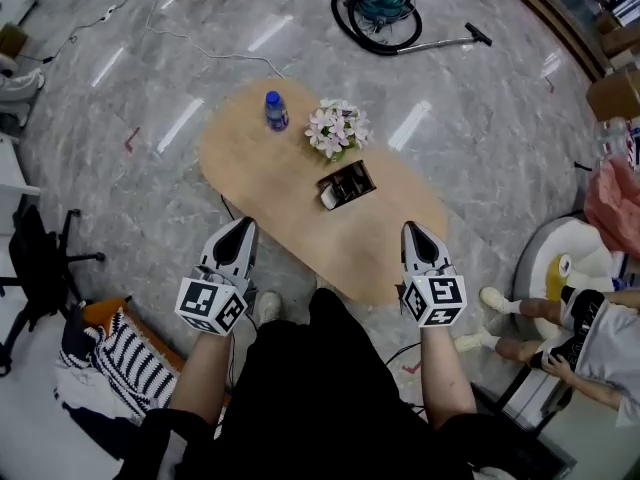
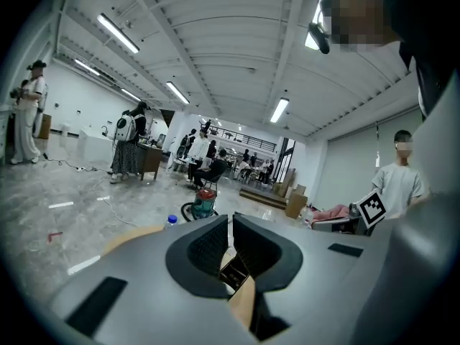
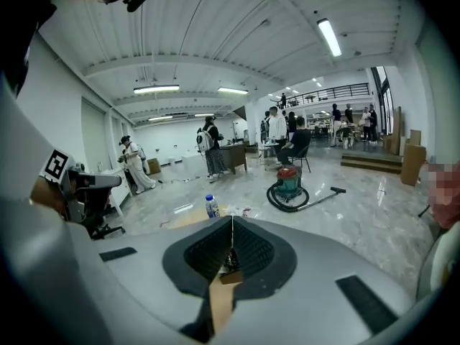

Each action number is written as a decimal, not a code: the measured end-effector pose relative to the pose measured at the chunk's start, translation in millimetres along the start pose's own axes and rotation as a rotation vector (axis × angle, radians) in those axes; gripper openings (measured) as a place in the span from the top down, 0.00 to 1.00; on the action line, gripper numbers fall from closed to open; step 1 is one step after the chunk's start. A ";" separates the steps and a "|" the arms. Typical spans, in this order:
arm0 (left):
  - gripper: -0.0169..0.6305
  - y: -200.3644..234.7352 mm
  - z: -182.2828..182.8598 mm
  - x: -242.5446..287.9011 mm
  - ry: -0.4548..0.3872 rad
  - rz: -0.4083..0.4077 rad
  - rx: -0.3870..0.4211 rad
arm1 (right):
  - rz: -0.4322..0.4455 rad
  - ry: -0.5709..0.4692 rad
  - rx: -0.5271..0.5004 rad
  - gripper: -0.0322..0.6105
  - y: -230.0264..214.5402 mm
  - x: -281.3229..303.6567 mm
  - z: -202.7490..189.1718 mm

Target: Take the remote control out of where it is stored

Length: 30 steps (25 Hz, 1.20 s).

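Counter [image 1: 250, 158] holds a dark box [image 1: 328, 198] just this side of the flowers [image 1: 337, 128], likely with the remote control [image 1: 350, 181] inside. Left gripper [image 1: 236, 236] is barely parted and right gripper [image 1: 415, 238] is shut, both empty, so I'd spread the jaws before reaching in.

The remote control [image 1: 350, 181], seemingly a dark slim bar, lies inside the small organiser box [image 1: 330, 196] on the table [image 1: 250, 158].

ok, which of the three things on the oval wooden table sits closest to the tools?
The dark rectangular holder box. The pink-and-white flower bunch and the blue-capped plastic bottle stand beyond it, towards the far end.
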<state>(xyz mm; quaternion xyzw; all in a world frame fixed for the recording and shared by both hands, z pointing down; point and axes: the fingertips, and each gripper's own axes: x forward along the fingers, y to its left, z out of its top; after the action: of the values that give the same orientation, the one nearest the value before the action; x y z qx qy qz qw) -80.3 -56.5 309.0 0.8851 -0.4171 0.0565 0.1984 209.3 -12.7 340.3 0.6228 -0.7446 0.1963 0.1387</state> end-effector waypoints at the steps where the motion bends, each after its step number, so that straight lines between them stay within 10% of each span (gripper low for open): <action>1: 0.93 1.7 -3.9 2.4 0.008 0.010 -0.005 | 0.005 0.013 -0.018 0.94 -1.2 8.5 -1.8; 30: 0.93 41.9 -103.4 21.5 0.170 0.205 -0.148 | 0.148 0.354 -0.283 0.71 -14.9 249.7 -129.8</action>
<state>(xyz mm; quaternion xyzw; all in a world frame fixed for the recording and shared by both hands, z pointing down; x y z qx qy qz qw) -91.5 -54.7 422.1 0.8128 -0.4901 0.1202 0.2910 172.5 -172.5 569.5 0.4966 -0.7724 0.2057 0.3382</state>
